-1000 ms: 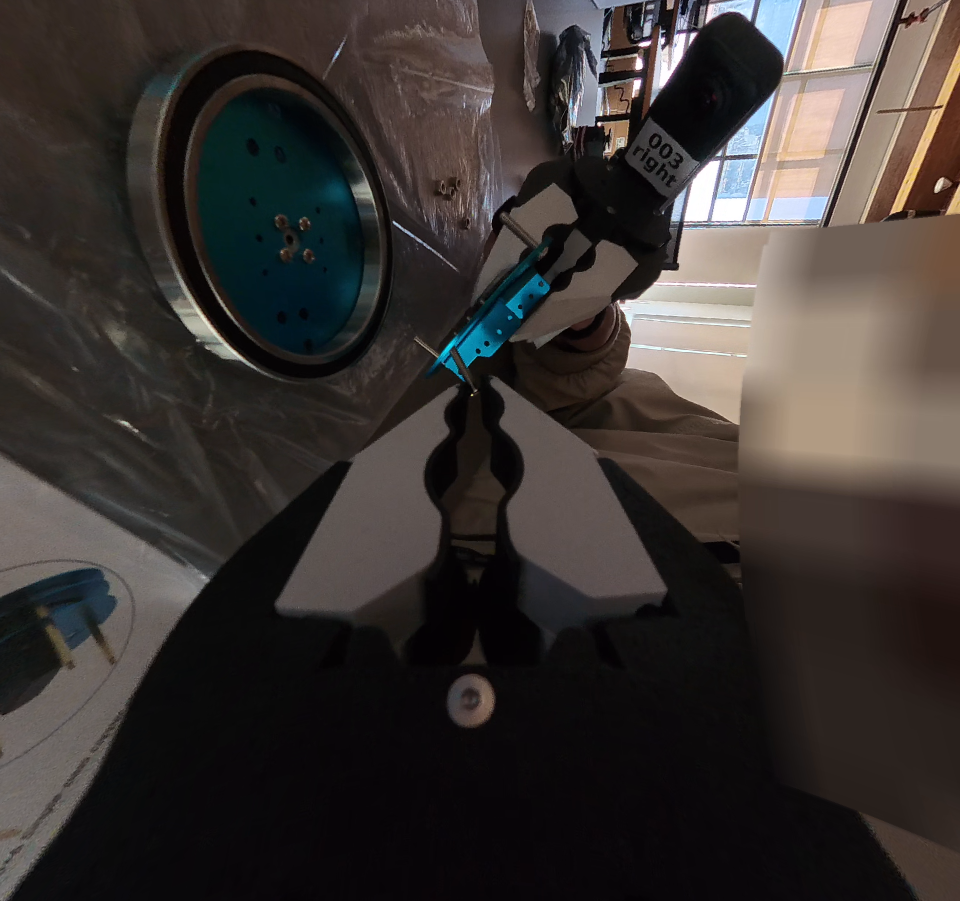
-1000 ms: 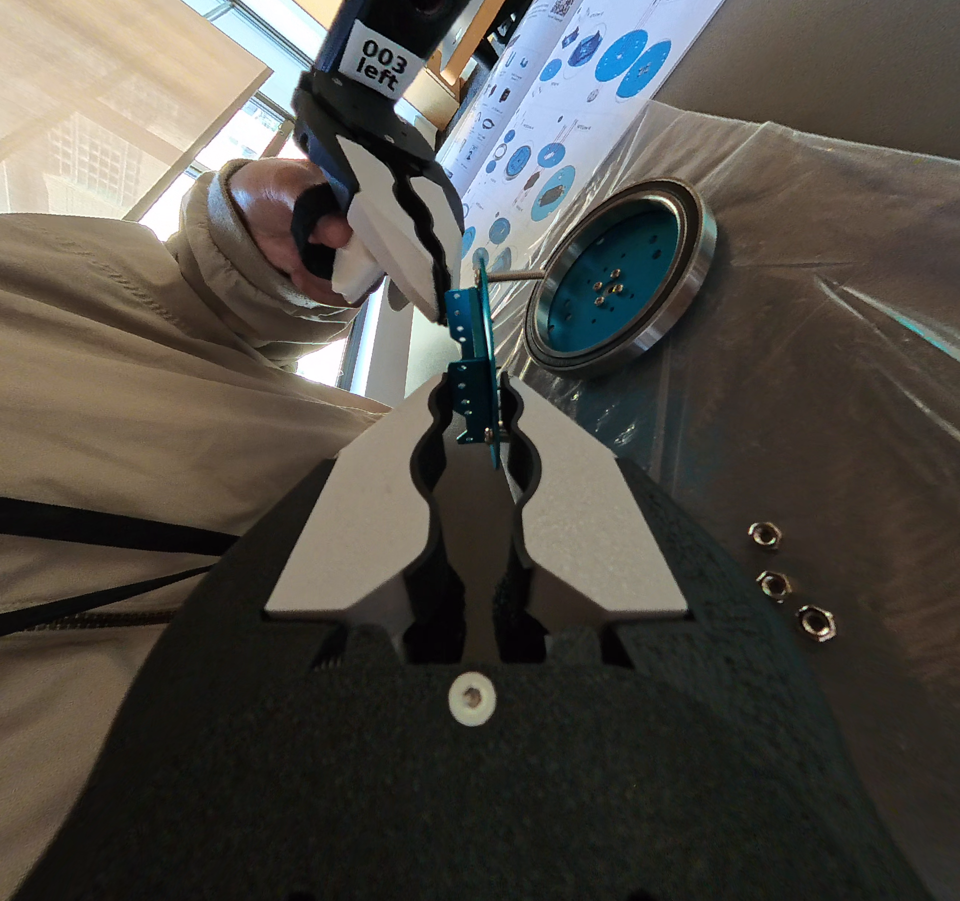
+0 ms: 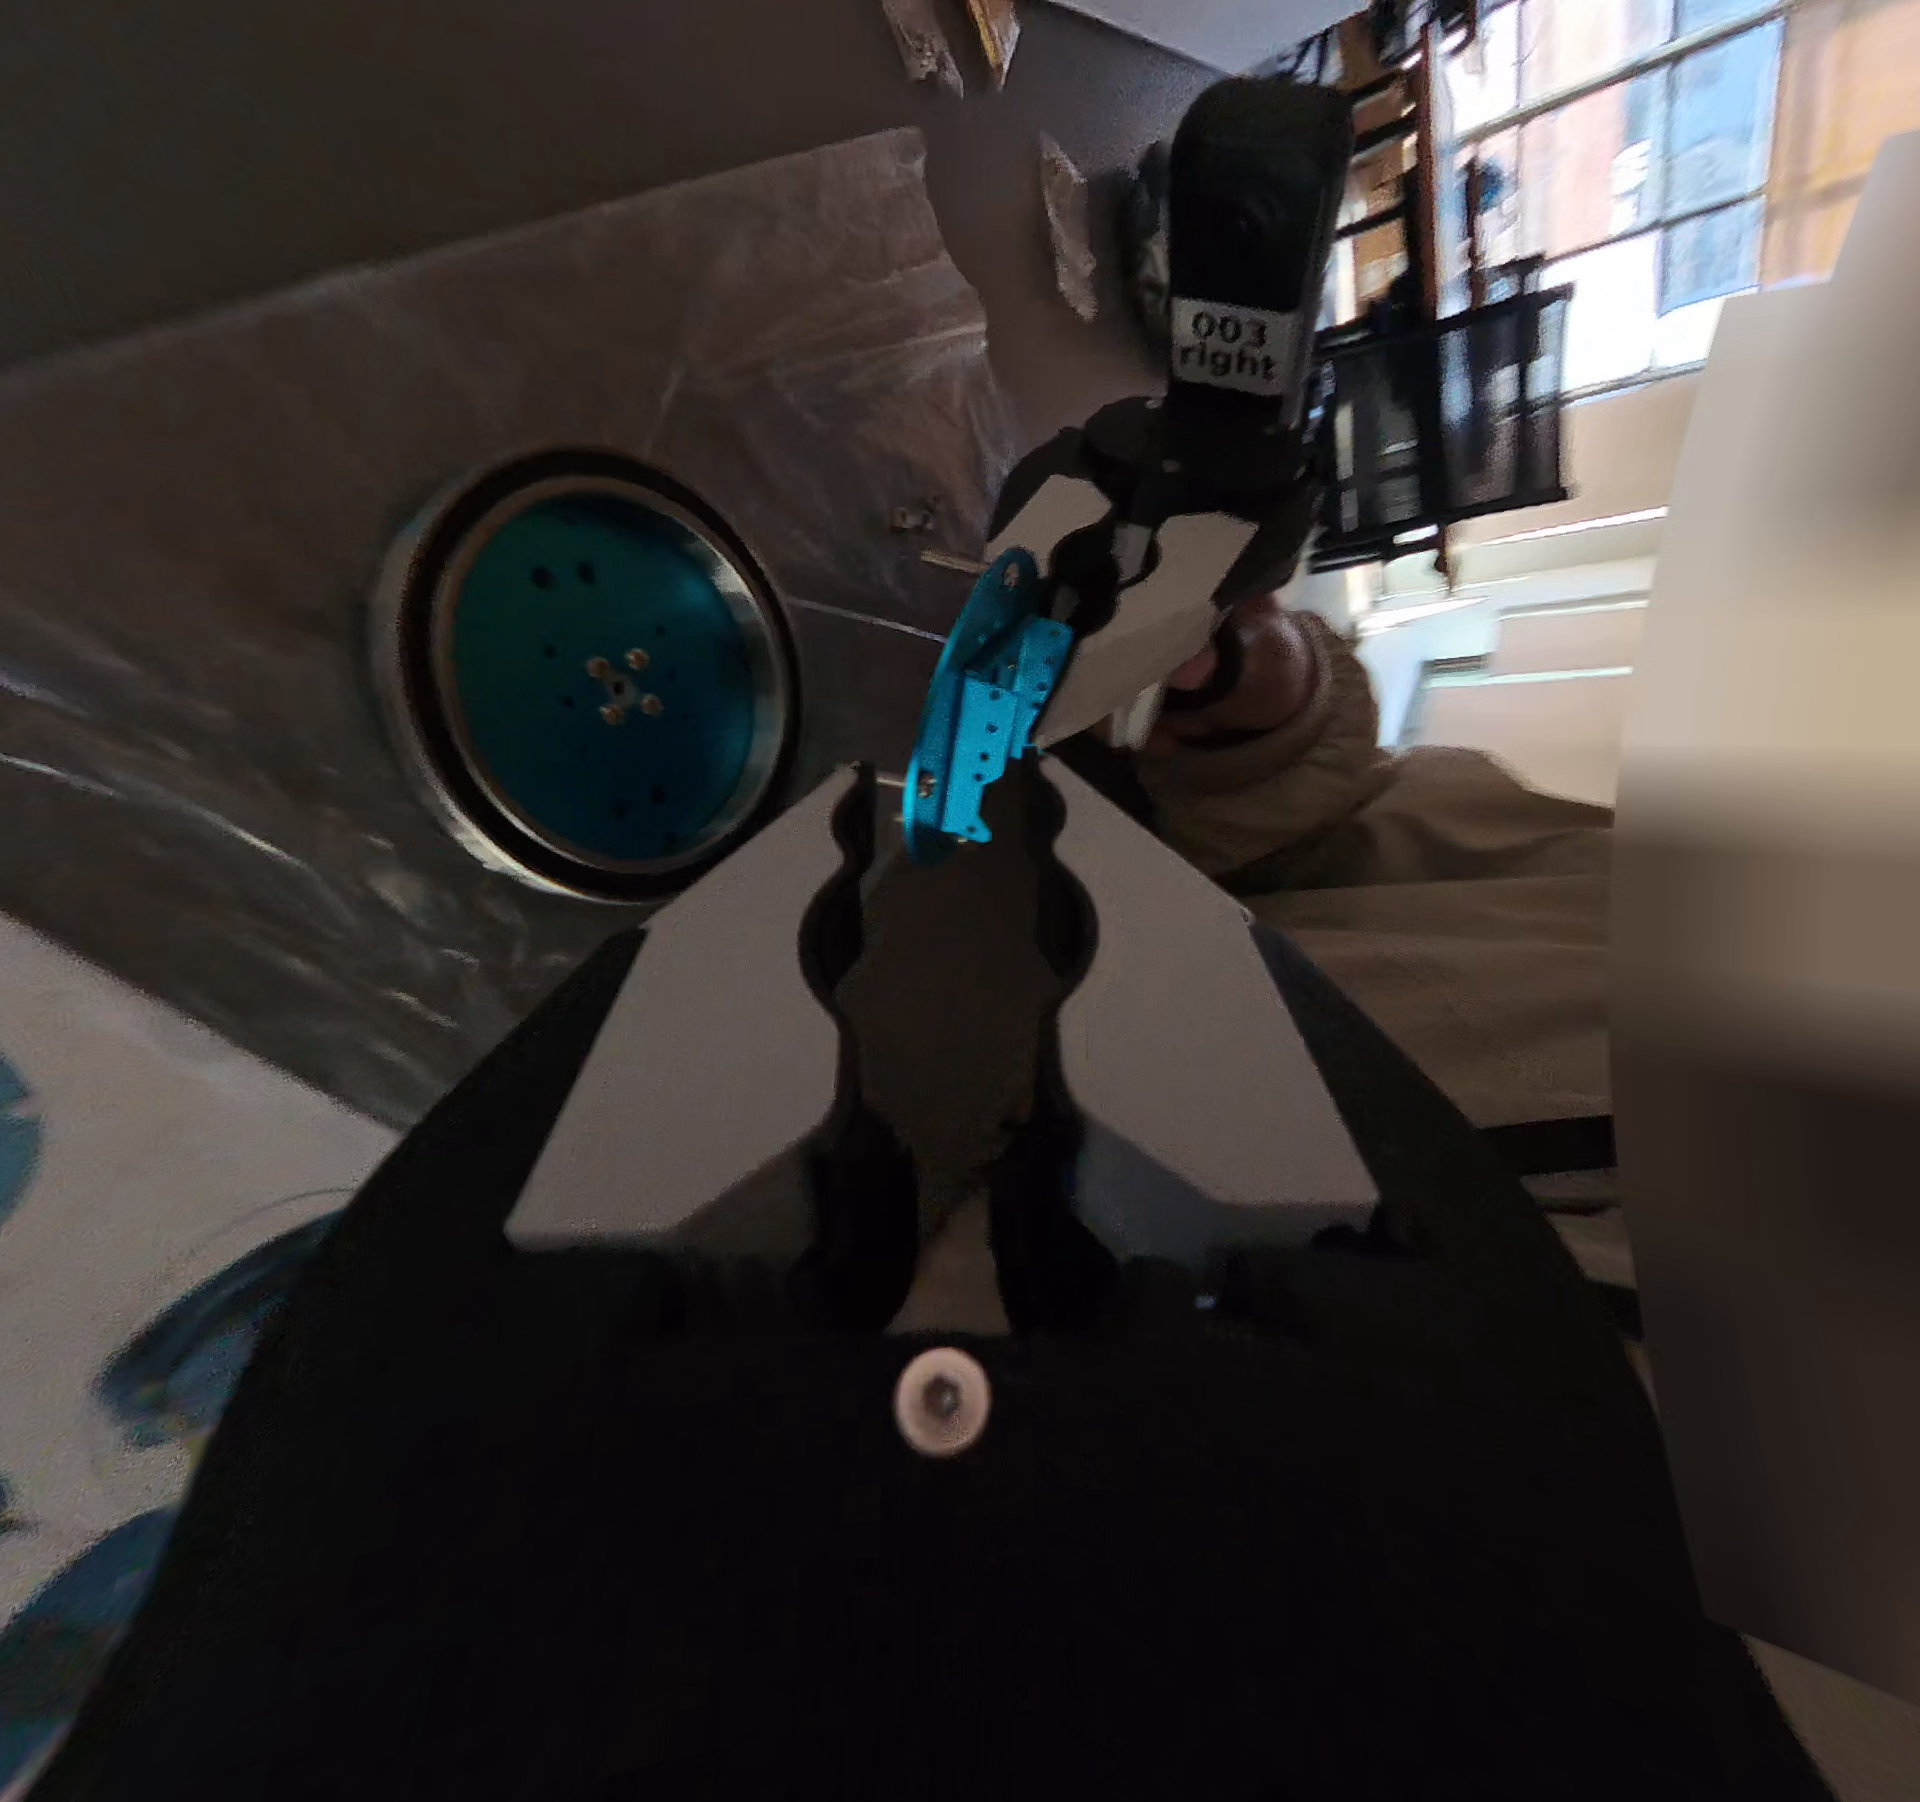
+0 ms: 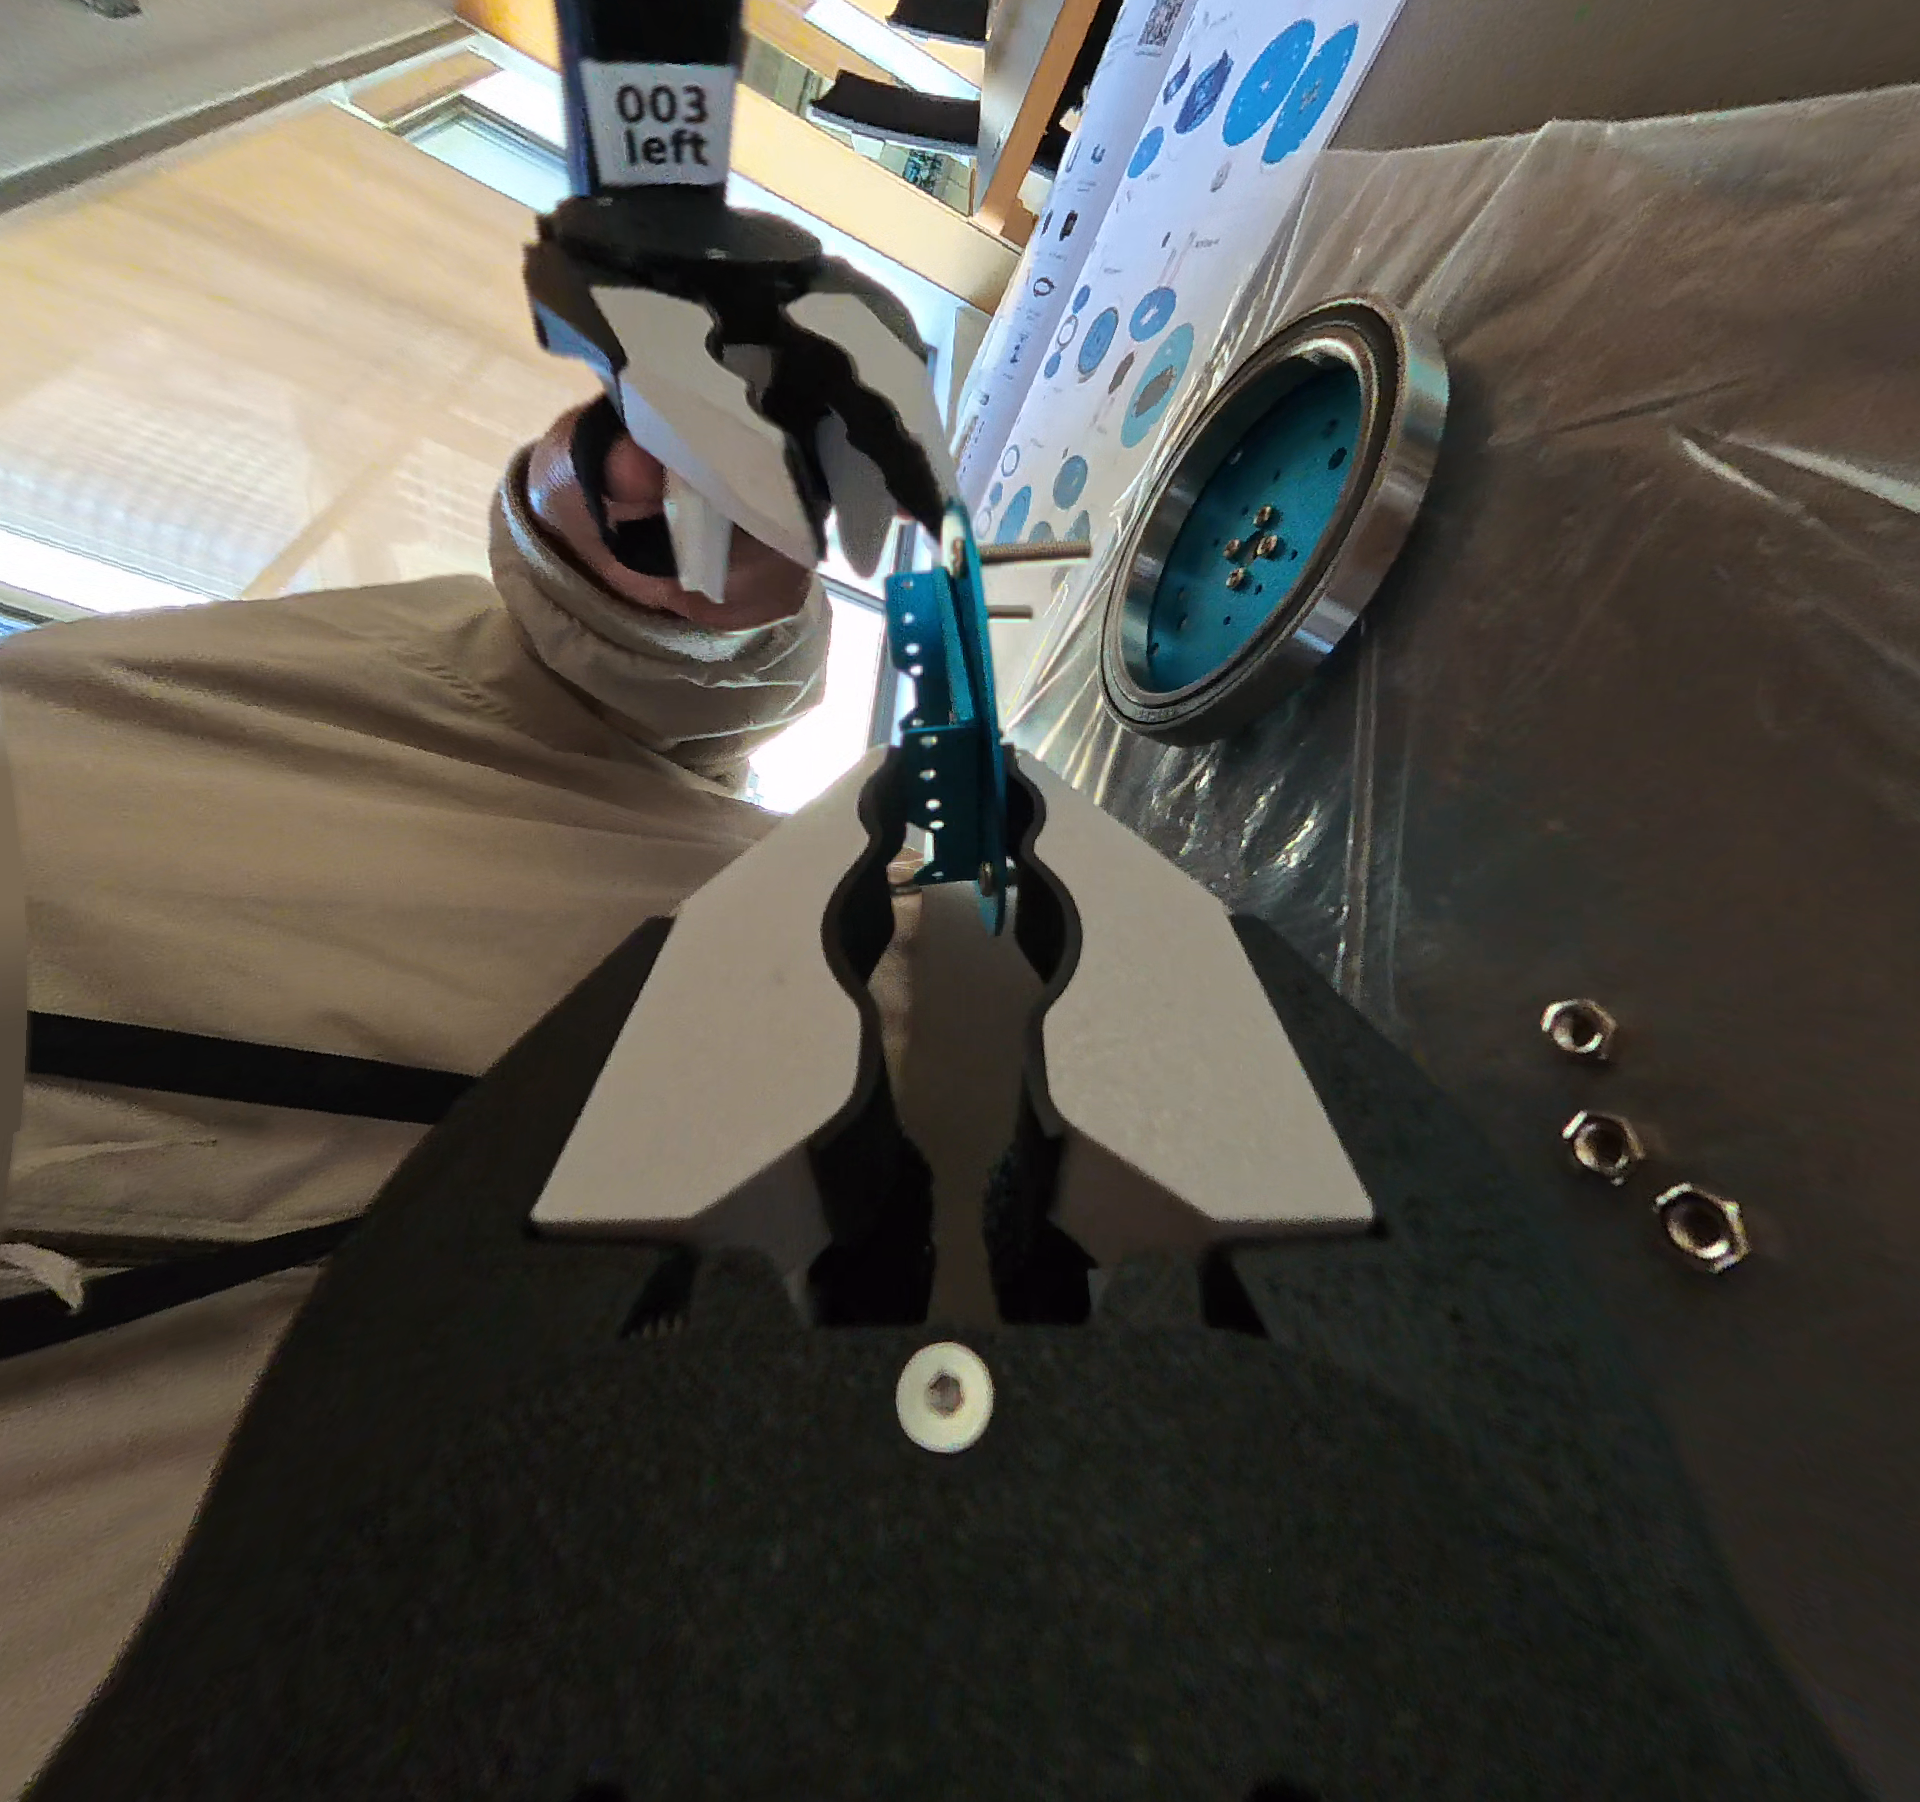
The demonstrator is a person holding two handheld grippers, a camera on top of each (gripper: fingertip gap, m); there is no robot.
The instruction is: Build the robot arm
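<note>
— Blue anodised metal bracket assembly (image 4: 951, 713): location?
— Frame centre, clamped by right gripper (image 4: 951, 796). Left gripper (image 3: 951, 796) released, fingertip (image 4: 935, 505) at bracket's top; steel-rimmed blue disc (image 4: 1273, 526) upper right.

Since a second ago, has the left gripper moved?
Yes. The left gripper has opened off the blue bracket and swung its handle away from the ringed blue wheel, towards upright.

My right claw (image 4: 951, 796) grips a blue bracket assembly (image 4: 951, 713); my left claw (image 4: 883, 495), parted, touches its top, near the bearing wheel (image 4: 1278, 526).
</note>
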